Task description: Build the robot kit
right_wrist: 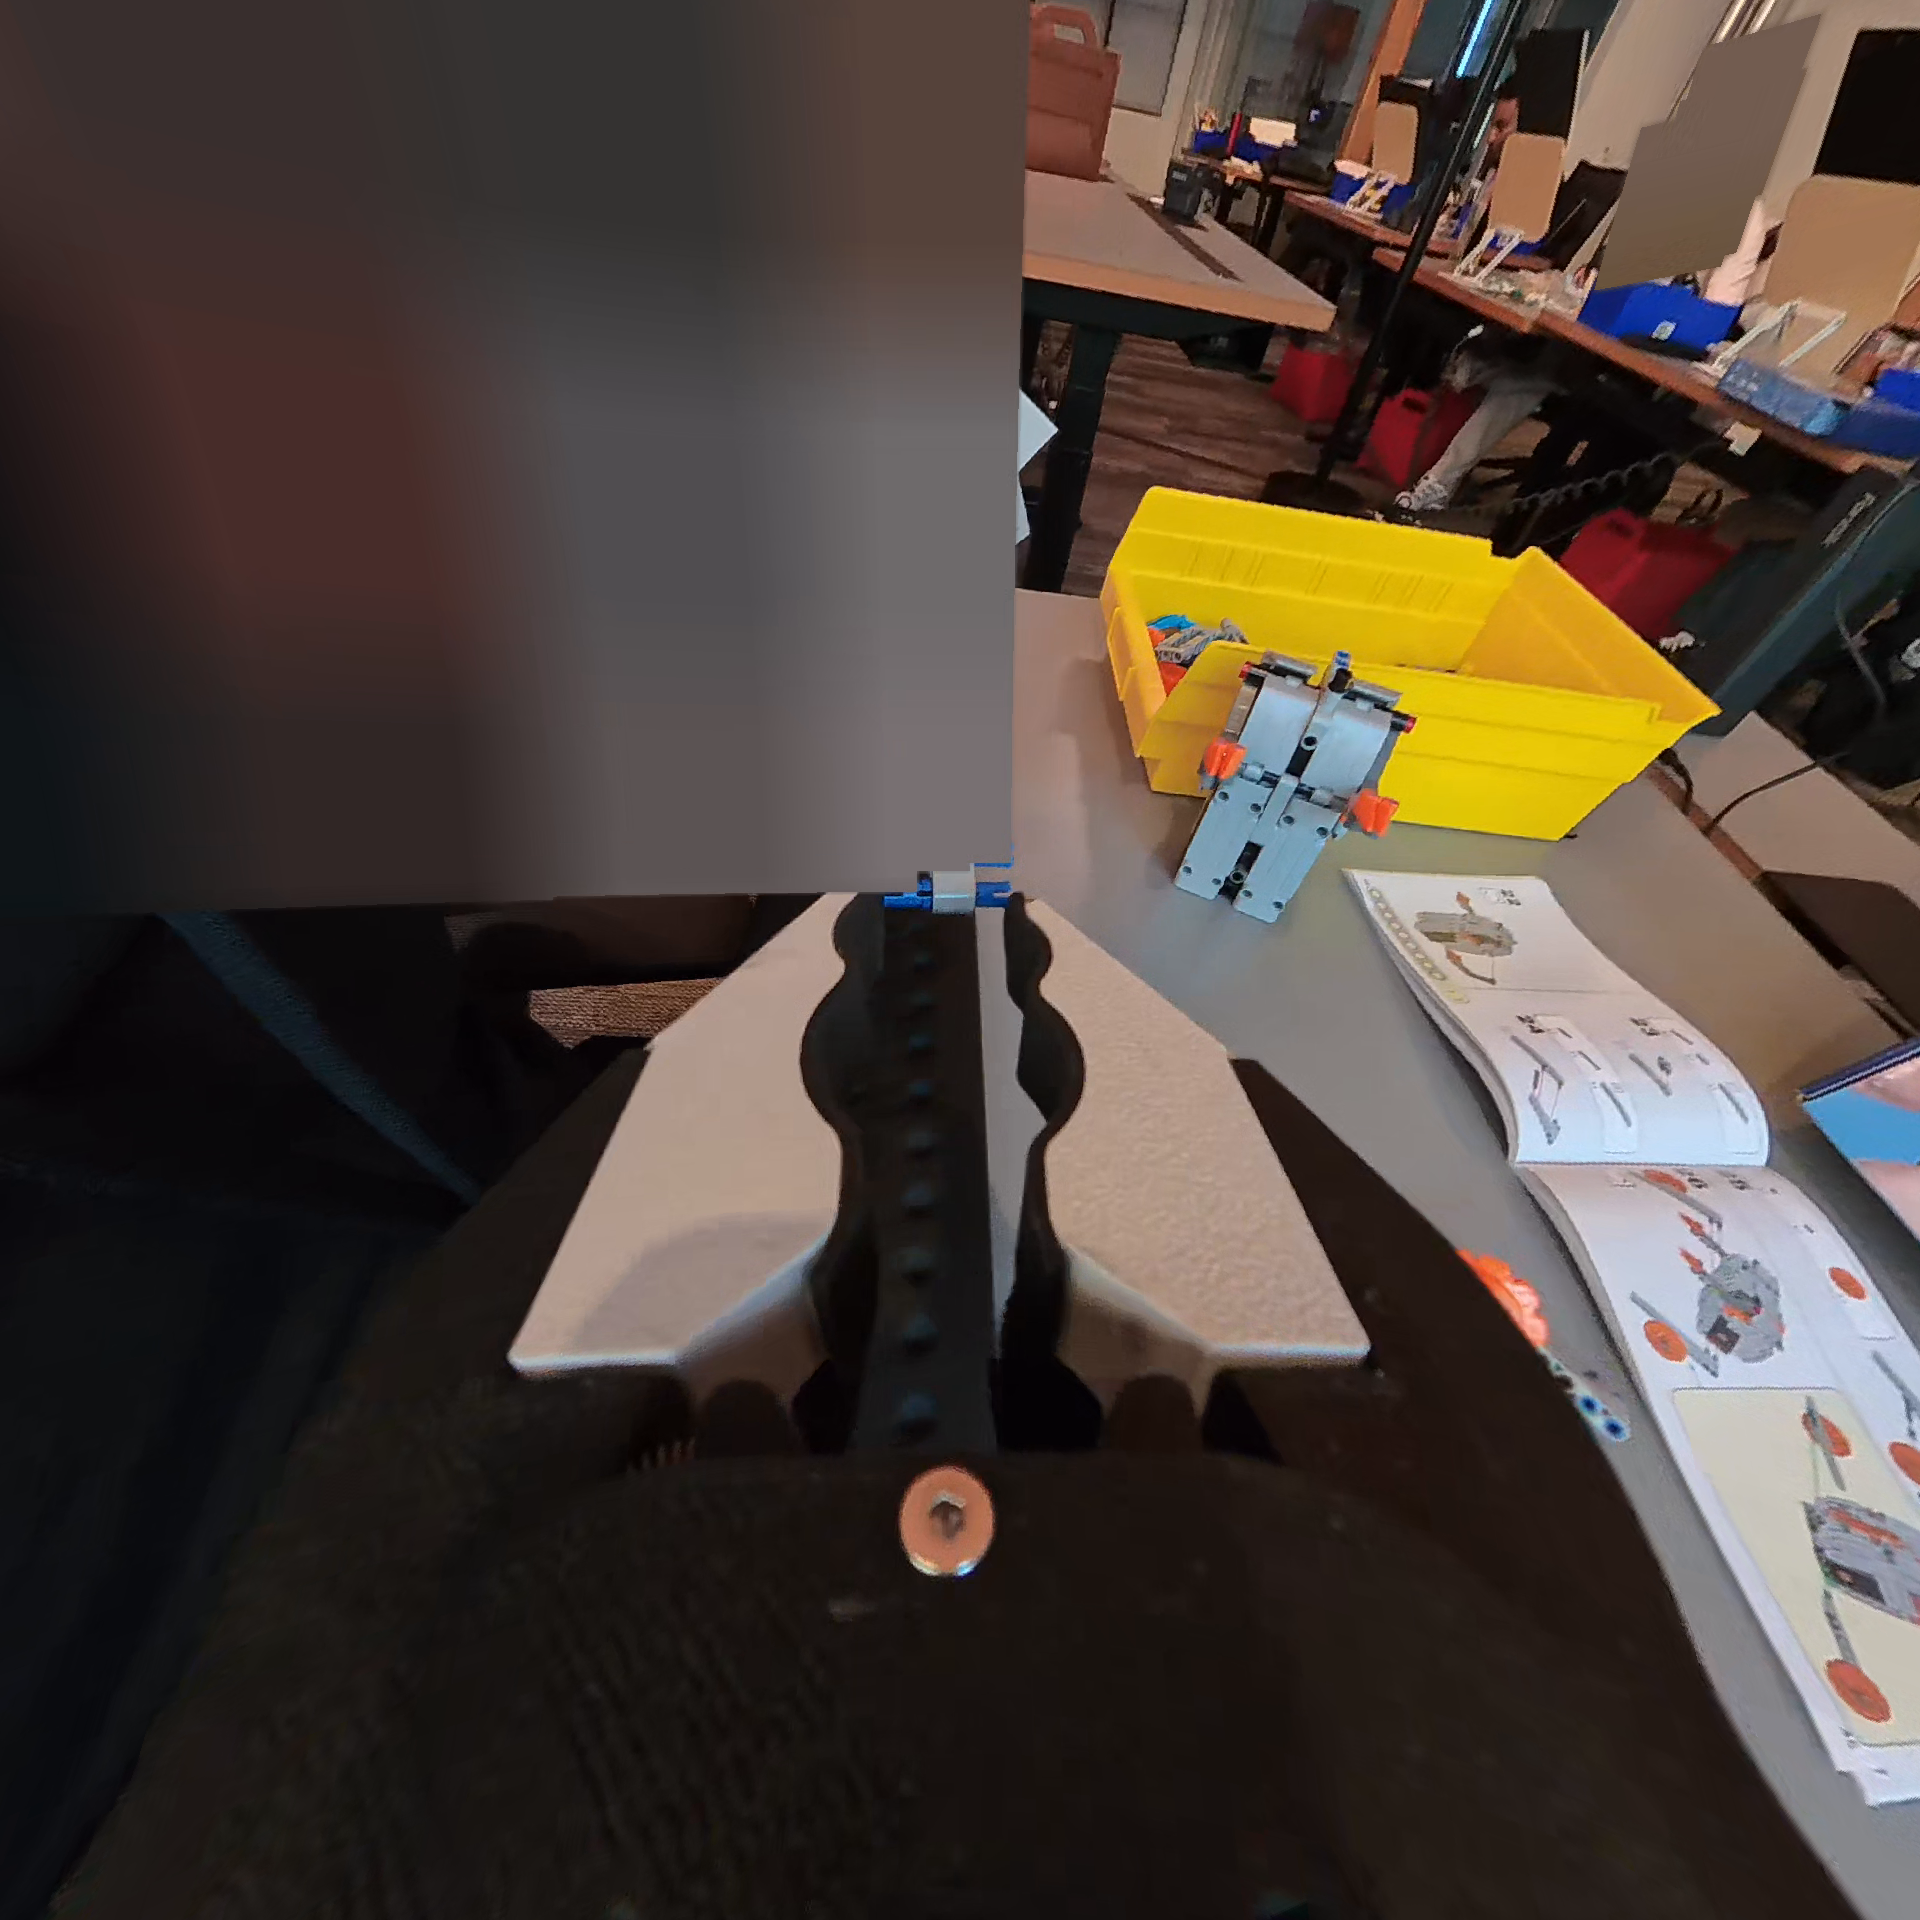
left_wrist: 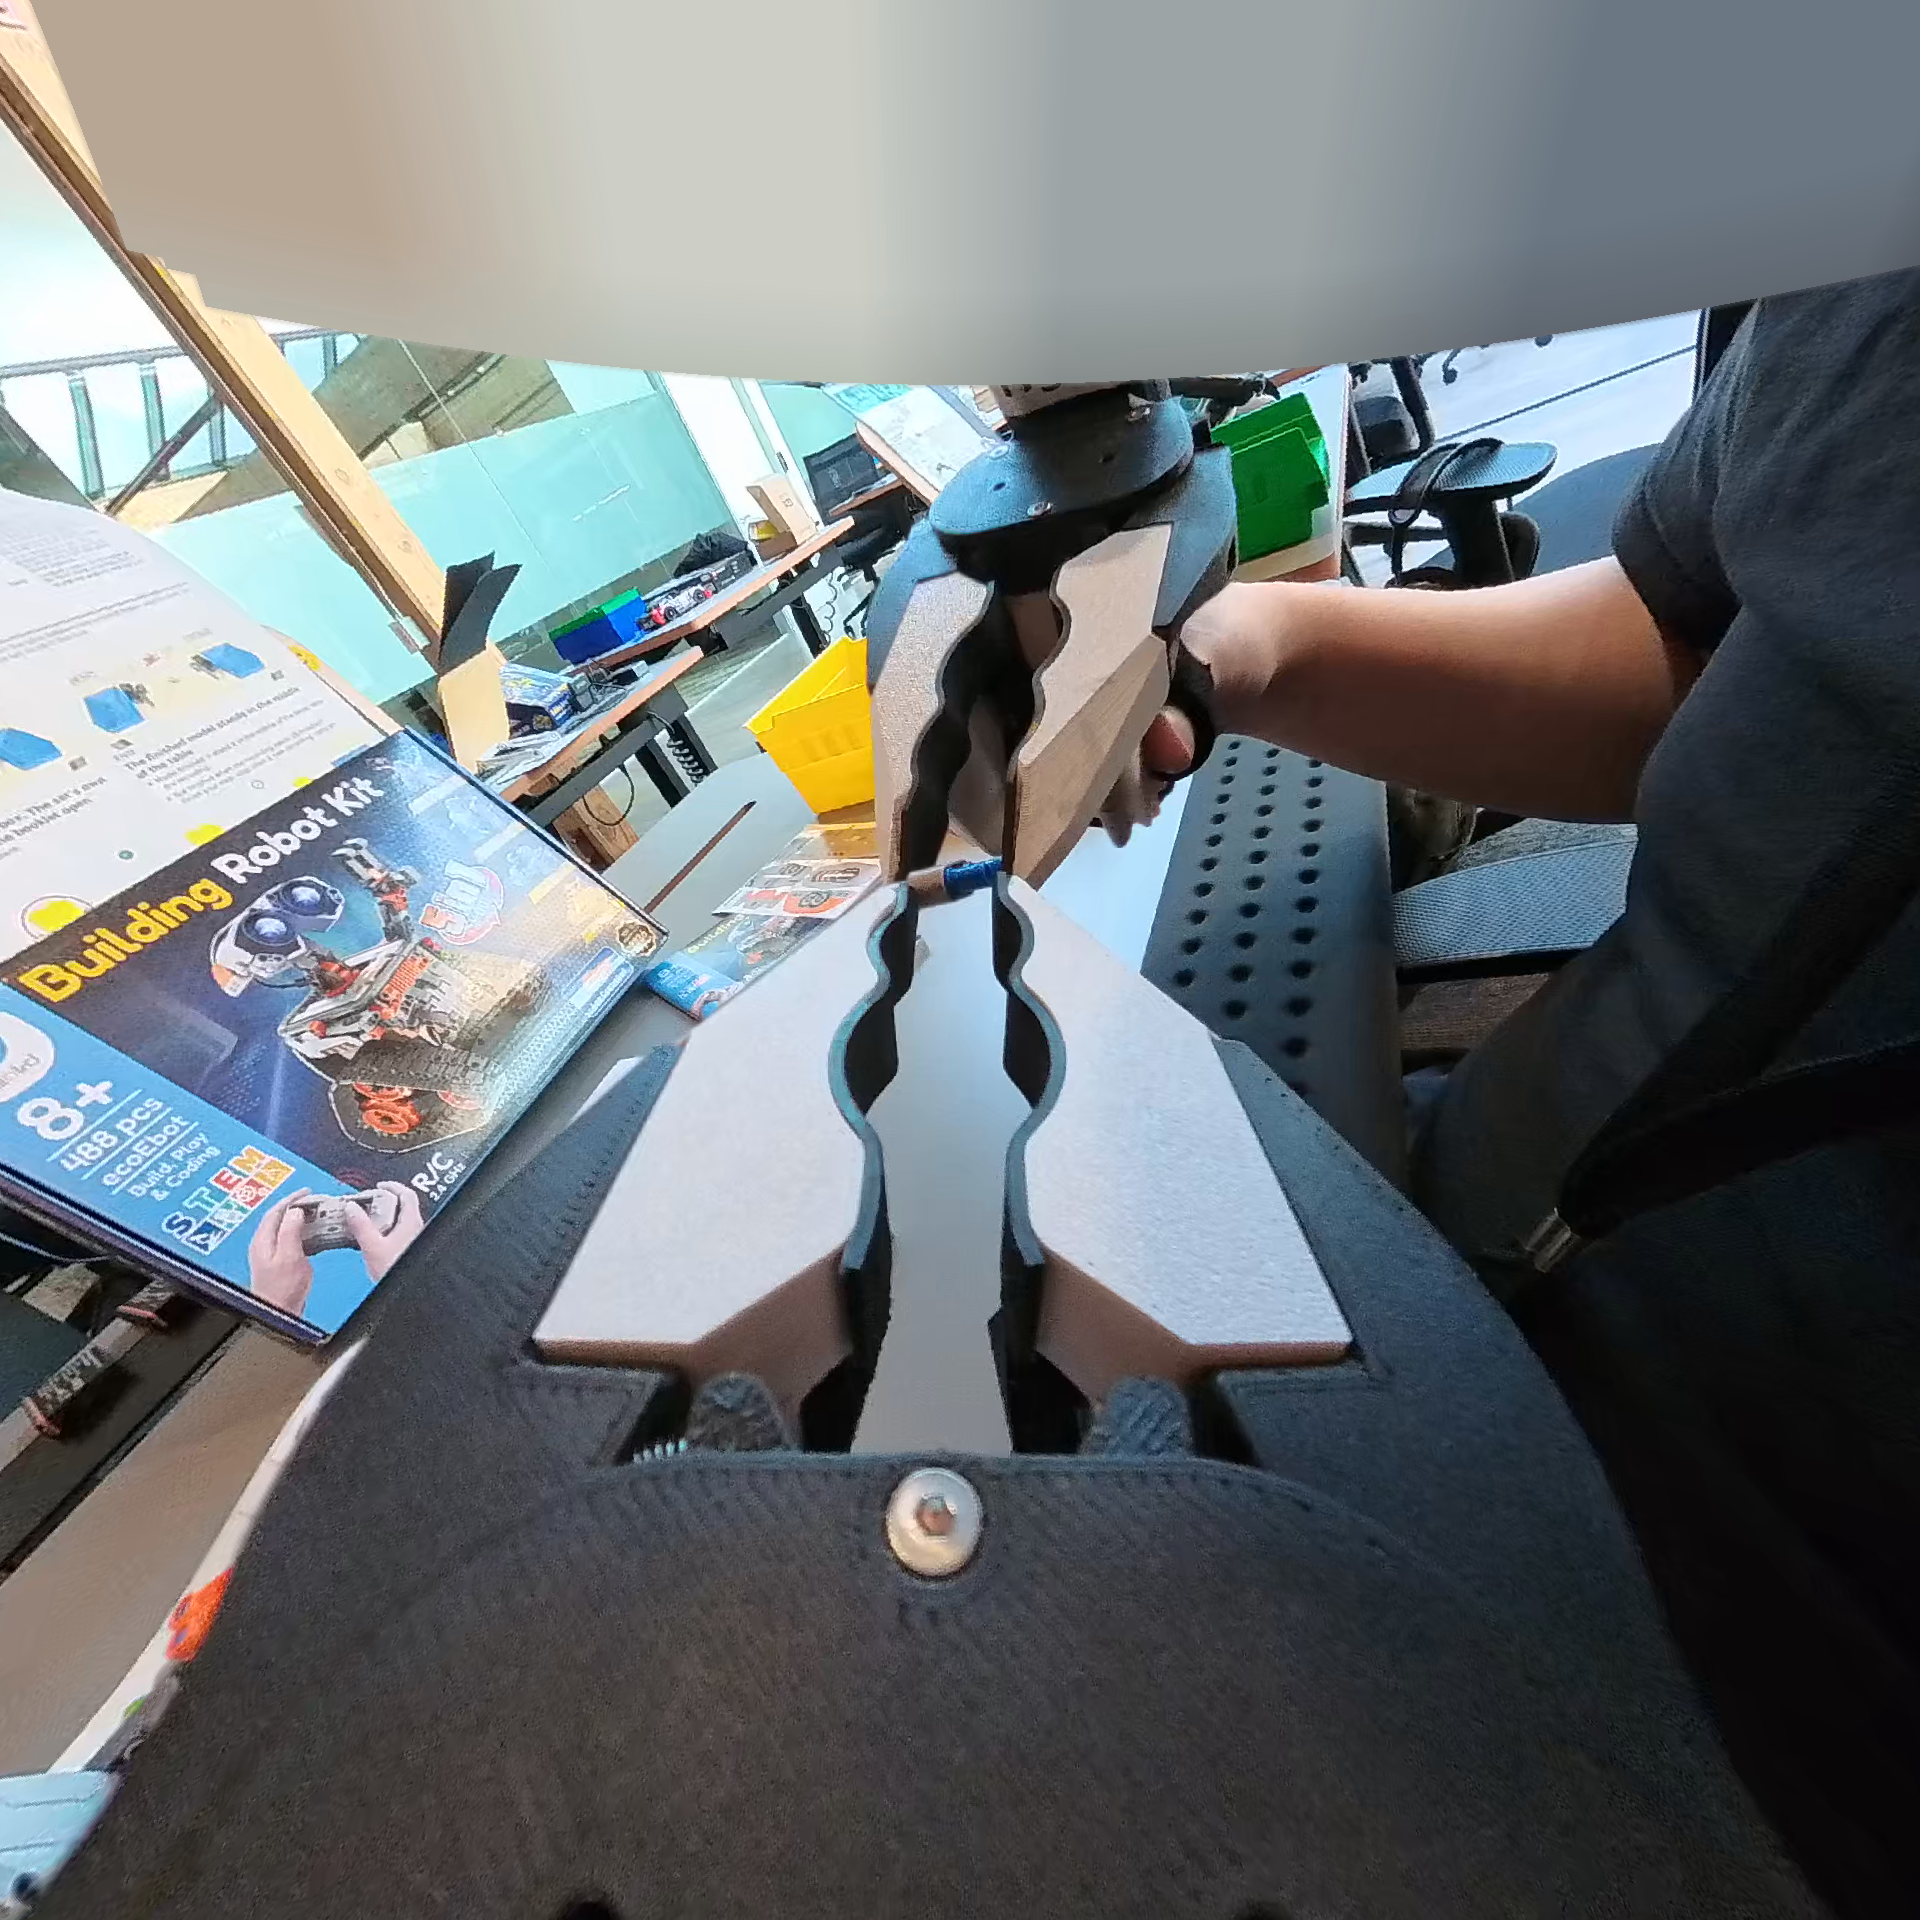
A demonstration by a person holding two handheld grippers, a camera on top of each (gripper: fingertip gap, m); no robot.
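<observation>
Both grippers, left (left_wrist: 951,883) and right (right_wrist: 951,899), pinched one small blue-grey connector piece (right_wrist: 951,891). Table (right_wrist: 1101,914) held one yellow bin (right_wrist: 1434,727), one grey model (right_wrist: 1283,790), one booklet (right_wrist: 1621,1091).

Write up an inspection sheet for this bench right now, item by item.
Surface: grey table, partly bare.
Job's things: small blue and grey pin piece at the tips of both tongs; grey and orange brick model standing before the yellow bin.
Clutter: open instruction booklet; kit box.
Grippers: left tongs and right tongs both narrowed on the pin piece.
Cables: one dark cable at the table's far right.
Surroundings: other benches, blue bins, office chair.
</observation>
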